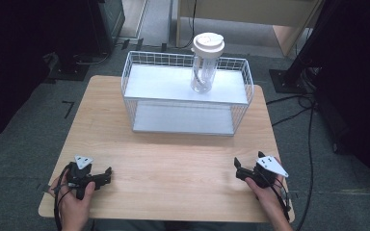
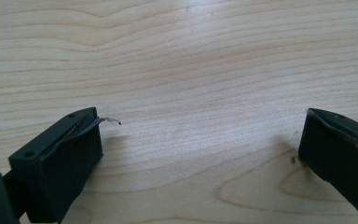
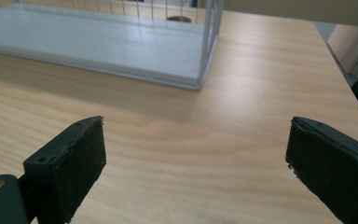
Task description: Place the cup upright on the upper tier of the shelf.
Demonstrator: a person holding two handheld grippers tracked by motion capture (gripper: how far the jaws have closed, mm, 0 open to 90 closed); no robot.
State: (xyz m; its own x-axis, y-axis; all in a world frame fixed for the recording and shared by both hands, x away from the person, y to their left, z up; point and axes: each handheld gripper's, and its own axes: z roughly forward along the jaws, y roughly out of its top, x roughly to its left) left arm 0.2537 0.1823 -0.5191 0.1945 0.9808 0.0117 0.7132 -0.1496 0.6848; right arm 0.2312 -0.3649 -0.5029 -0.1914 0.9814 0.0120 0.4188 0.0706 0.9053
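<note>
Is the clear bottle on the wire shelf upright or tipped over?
Upright. The clear bottle stands on the top level of the white wire shelf, white lid uppermost, near the right end, apart from both grippers.

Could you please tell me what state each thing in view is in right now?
Clear bottle: upright on the rack's top shelf, white lid on.
Wire rack: upright on the table, lower shelf bare.
Left hand-held gripper: open, nothing between its jaws, low at the table.
Right hand-held gripper: open, nothing between its jaws.
</note>
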